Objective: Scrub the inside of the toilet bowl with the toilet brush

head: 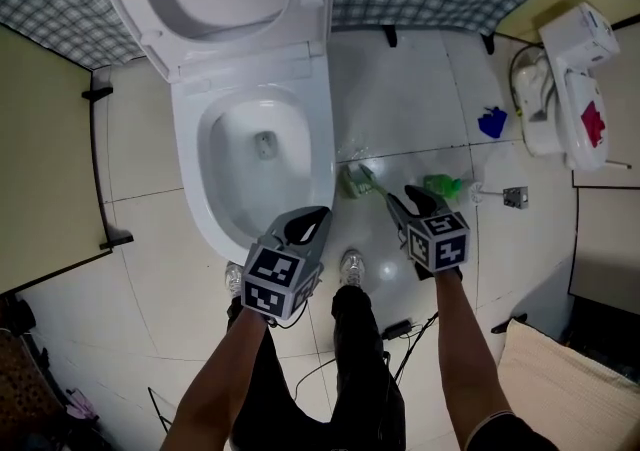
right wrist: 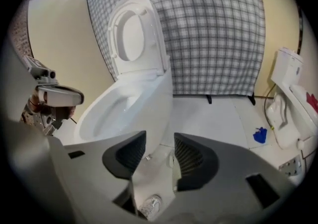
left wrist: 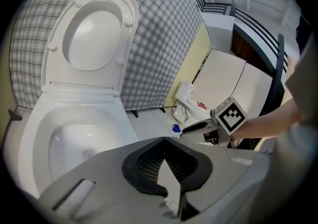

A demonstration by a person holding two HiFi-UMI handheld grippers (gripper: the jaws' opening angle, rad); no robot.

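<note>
My right gripper has its two jaws apart, and they squeeze nothing. My left gripper has its jaws pressed together and holds nothing too.

The big white toilet bowl, with its lid standing up, is on the left. My left gripper hangs over its near rim. The green bristly toilet brush is not in the bowl yet. It lies on the shiny white tile floor, just right of the toilet's foot.

This is what matters for the grab. The bristly end lies to the left of my right gripper and a little farther away. Its thin stem seems to run from there to the right and toward me, so it points at my open jaws. In the right gripper view I see a thin pale stick on the floor in the gap between the jaws. I think it is that stem, but I cannot be sure.

So my right hand is the one for the job: it is open and near the stem. I think the jaws should close across the stem, not along it.

A small green lump sits just right of my right gripper — whether it belongs to the brush I cannot tell.
</note>
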